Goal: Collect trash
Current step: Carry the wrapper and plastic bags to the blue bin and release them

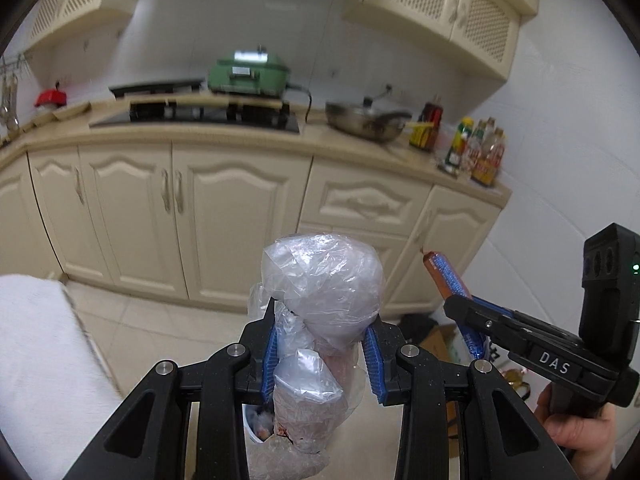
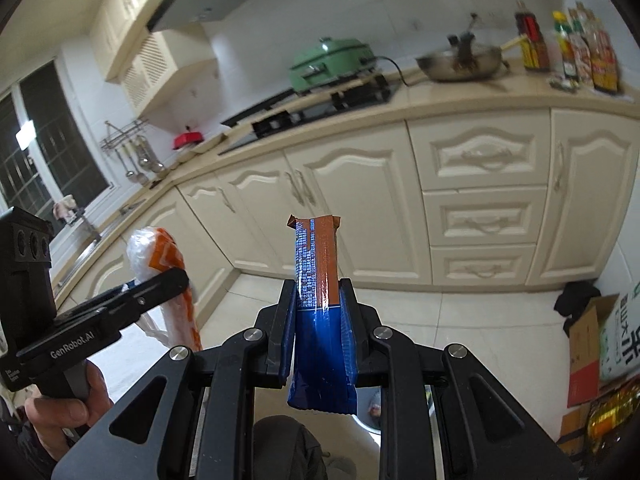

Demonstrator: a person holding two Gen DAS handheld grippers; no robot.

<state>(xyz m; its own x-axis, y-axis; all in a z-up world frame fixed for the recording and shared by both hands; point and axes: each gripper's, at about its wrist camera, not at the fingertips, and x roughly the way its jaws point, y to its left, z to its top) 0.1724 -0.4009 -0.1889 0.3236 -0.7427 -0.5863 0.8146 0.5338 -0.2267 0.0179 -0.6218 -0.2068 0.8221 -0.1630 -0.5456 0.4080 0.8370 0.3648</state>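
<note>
Centre frame, the left gripper (image 1: 322,354) pinches a crumpled plastic bag (image 1: 324,292), light and slippery; the right gripper (image 2: 318,320) clamps a stiff, thin snack wrapper (image 2: 316,264) at mid-length.

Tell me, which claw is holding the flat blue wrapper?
The right claw. It pinches a flat blue and brown wrapper standing straight up. The left claw grips a crumpled clear plastic bag instead.

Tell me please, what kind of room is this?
Most likely a home kitchen. A black glass cooktop is set into the beige countertop, a steel wok with a lid stands beside it, and cream panelled cabinets run below, with sauce and oil bottles at the counter's end.
</note>
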